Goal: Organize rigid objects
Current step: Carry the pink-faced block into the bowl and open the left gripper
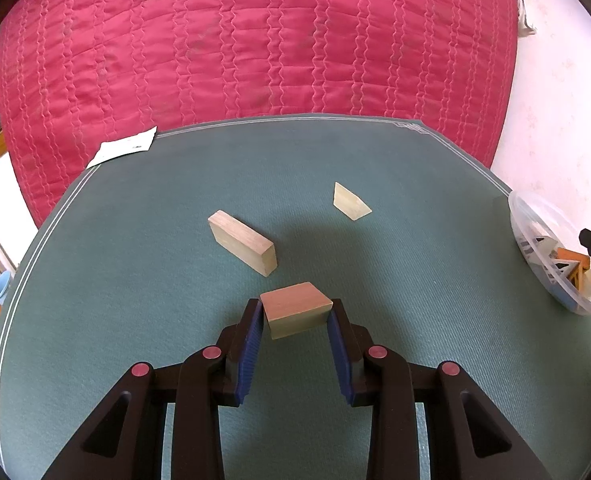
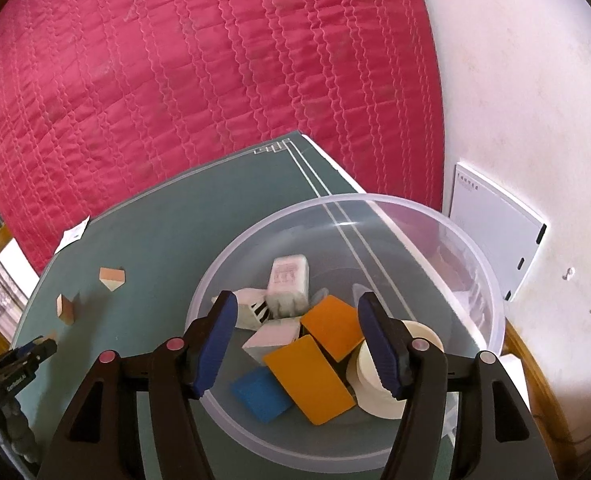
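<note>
Right now my left gripper [image 1: 296, 312] has its jaws drawn narrow on a small wooden block [image 1: 297, 309], the blue pads [image 1: 251, 354] pressing on its two side faces near the tips, so the block sits squarely between the fingertips with its near face pointing back at my camera. Whether it rests on the green mat [image 1: 135, 300] or is lifted just clear of it, I cannot tell. Ahead of the fingers and a little to the left lies a longer wooden block [image 1: 242, 242], apart from the one I hold. Further ahead to the right lies a wedge-shaped wooden piece [image 1: 350, 202], well apart from both.

My right gripper [image 2: 295, 340] hangs over the clear plastic tub [image 2: 483, 280] with its jaws standing fairly wide and nothing between the pads. Below the gap between the fingers I see two orange blocks [image 2: 309, 378] lying in the tub, a blue block [image 2: 260, 394] near the left finger, a white charger [image 2: 287, 286] beyond the tips, and a pale roll of tape [image 2: 375, 384] partly hidden behind the right finger. In the left view the tub sits far off to the right of my fingers, at the mat's edge
</note>
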Motion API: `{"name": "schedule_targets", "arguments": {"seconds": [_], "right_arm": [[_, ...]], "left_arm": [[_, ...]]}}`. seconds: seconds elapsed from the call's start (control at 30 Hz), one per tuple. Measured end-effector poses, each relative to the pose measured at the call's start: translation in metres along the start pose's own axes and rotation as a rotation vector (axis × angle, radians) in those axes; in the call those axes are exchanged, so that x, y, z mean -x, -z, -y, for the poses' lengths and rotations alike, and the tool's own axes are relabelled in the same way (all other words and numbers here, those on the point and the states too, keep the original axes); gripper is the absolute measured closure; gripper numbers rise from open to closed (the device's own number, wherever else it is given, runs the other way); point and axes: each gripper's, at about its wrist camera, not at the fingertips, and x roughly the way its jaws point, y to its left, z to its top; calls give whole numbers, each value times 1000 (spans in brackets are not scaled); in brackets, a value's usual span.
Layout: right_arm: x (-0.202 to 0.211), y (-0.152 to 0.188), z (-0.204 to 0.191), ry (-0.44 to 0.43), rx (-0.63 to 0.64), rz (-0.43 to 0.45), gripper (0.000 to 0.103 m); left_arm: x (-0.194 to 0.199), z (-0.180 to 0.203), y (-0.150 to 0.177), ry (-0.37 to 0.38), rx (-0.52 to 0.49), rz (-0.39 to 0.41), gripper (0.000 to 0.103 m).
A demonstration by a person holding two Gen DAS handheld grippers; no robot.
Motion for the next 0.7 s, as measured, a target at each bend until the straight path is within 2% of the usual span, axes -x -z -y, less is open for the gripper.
{"name": "schedule_targets", "arguments": {"seconds": [0.23,0.4,0.7], "right_arm": [[12,-2,10,18,-14,31,39],[22,0,25,63,-38,57,39],[24,4,39,107,-58,61,39]], "left_arm": [[-1,9,2,11,-10,-12,68],[0,21,1,39,-25,-27,68],[4,69,-4,126,-95,-44,68]]}}
